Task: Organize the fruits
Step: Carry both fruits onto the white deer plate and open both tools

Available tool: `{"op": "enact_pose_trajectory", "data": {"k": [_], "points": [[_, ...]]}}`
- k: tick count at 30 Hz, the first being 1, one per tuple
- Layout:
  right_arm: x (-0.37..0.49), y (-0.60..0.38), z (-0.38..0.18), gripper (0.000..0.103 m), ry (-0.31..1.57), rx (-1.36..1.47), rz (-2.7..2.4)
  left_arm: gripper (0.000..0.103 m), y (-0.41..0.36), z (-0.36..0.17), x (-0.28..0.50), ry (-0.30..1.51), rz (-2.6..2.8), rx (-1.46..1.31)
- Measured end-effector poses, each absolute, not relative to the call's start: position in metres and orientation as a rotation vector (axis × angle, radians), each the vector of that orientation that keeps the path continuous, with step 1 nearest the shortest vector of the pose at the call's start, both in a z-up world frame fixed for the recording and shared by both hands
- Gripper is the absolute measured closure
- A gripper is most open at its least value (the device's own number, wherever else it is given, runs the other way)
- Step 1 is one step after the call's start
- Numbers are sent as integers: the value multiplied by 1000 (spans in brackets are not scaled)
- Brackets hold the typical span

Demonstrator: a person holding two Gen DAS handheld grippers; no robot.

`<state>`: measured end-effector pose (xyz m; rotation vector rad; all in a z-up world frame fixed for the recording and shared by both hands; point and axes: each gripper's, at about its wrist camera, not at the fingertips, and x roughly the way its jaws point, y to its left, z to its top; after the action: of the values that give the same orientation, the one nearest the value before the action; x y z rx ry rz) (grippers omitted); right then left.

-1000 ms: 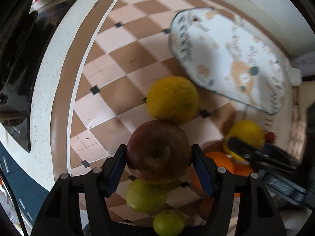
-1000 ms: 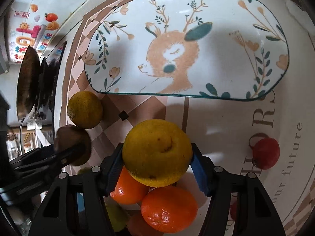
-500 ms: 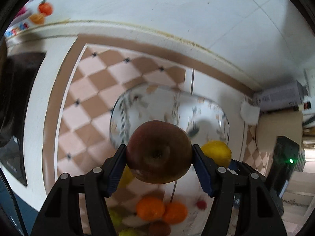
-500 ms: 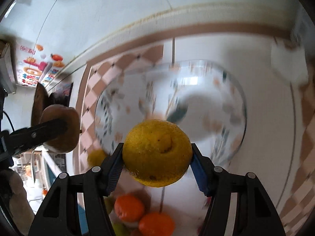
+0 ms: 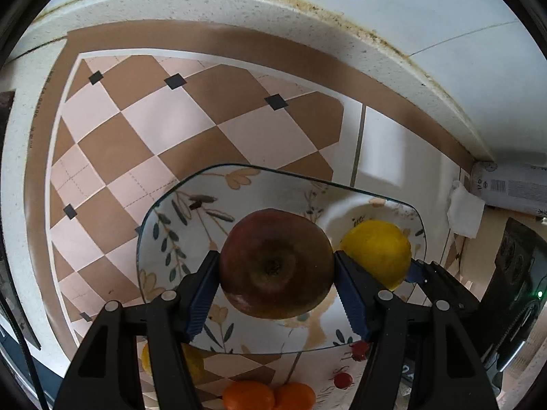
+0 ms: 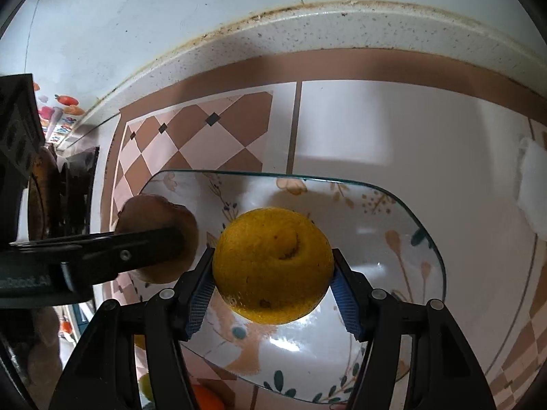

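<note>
- Both pairs of jaws are pinching fruit: the left gripper [image 5: 276, 290] clamps a dark red apple [image 5: 276, 263] between its blue pads, and the right gripper [image 6: 272, 288] clamps a yellow citrus [image 6: 272, 265] the same way, just as a second ago.
- Directly beyond and beneath both sets of jaws now lies the deer-patterned glass plate [image 5: 171, 225]; a second ago the left jaws hung over the fruit pile with the plate far ahead and to the right.
- To the right of the left jaws, the citrus shows over the plate's right part; to the left of the right jaws, the apple sits over the plate's left edge.
- Behind and below the left jaws, two oranges [image 5: 270, 394] and small red fruits [image 5: 343, 380] remain on the checkered mat [image 5: 143, 130]; they filled the near view earlier.
- Farther ahead of the jaws run the mat's brown border, the speckled counter edge [image 6: 342, 20] and the white wall.
</note>
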<state>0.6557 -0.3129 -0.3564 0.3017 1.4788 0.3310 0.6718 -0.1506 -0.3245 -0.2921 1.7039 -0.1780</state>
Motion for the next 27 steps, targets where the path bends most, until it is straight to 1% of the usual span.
{"op": "enact_pose_trajectory", "data": {"k": [3, 4, 5, 6, 7, 11, 13, 14, 15, 18, 21, 27], "points": [[659, -317, -358, 36, 1497, 308, 346, 39, -151, -330, 676, 1714, -173, -284], [660, -317, -359, 34, 1499, 313, 348, 39, -151, -332, 676, 1721, -165, -280], [662, -318, -359, 31, 1499, 322, 349, 39, -149, -333, 676, 1730, -157, -283], [662, -322, -357, 20, 1495, 339, 343, 39, -148, -335, 676, 1735, -153, -287], [663, -325, -356, 14, 1494, 351, 333, 39, -147, -337, 675, 1741, -152, -289], [664, -337, -354, 14, 1486, 377, 306, 39, -148, -342, 673, 1735, -159, -275], [662, -341, -357, 11, 1497, 360, 286, 38, -151, -340, 673, 1716, -159, -245], [661, -342, -358, 11, 1500, 365, 285, 37, -152, -340, 673, 1707, -154, -239], [660, -345, -357, 11, 1493, 375, 280, 31, -152, -339, 673, 1702, -148, -232], [656, -350, -351, 11, 1475, 378, 261, 25, -152, -335, 672, 1676, -125, -199], [650, -352, -336, 11, 1427, 304, 211, 21, -146, -329, 669, 1656, -100, -182], [629, -339, -297, 11, 1353, 128, 97, 21, -134, -302, 649, 1538, -24, -108]]}}
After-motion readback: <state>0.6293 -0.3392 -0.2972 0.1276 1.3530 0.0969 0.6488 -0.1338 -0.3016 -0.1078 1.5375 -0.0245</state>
